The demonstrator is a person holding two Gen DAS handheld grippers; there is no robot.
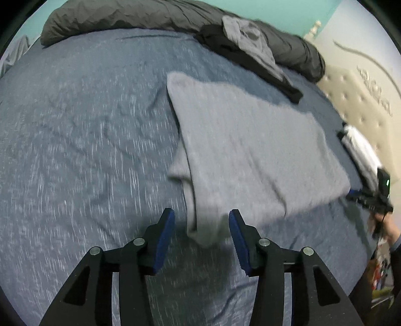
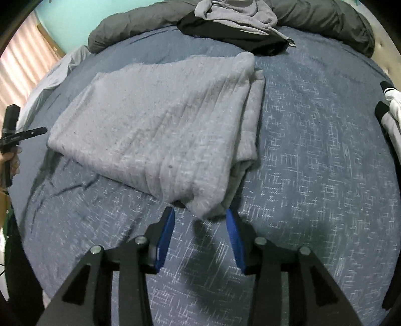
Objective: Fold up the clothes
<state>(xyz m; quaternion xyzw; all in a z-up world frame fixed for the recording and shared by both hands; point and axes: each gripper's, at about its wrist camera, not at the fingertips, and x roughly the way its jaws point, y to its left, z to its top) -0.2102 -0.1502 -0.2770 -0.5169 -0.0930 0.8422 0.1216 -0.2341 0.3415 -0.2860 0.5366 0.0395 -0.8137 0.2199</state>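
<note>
A light grey garment (image 1: 250, 150) lies folded into a broad flat shape on the blue bedsheet (image 1: 75, 150). My left gripper (image 1: 201, 218) is open, and the garment's near corner sits between its blue pads (image 1: 165, 235) without either pad touching it. In the right wrist view the same grey garment (image 2: 160, 125) lies ahead, its near corner just past the fingertips of my open right gripper (image 2: 200, 215), which holds nothing. Each view catches the other hand-held gripper at the garment's far side: the right gripper (image 1: 371, 198) and the left gripper (image 2: 22, 135).
A dark grey duvet (image 1: 125, 17) is bunched along the far edge of the bed. A grey hoodie (image 2: 238, 15) lies on a black garment (image 2: 238, 35) beside it. Folded clothes (image 1: 361, 150) are stacked near the tufted headboard (image 1: 356, 100). A curtain (image 2: 22, 70) hangs at the left.
</note>
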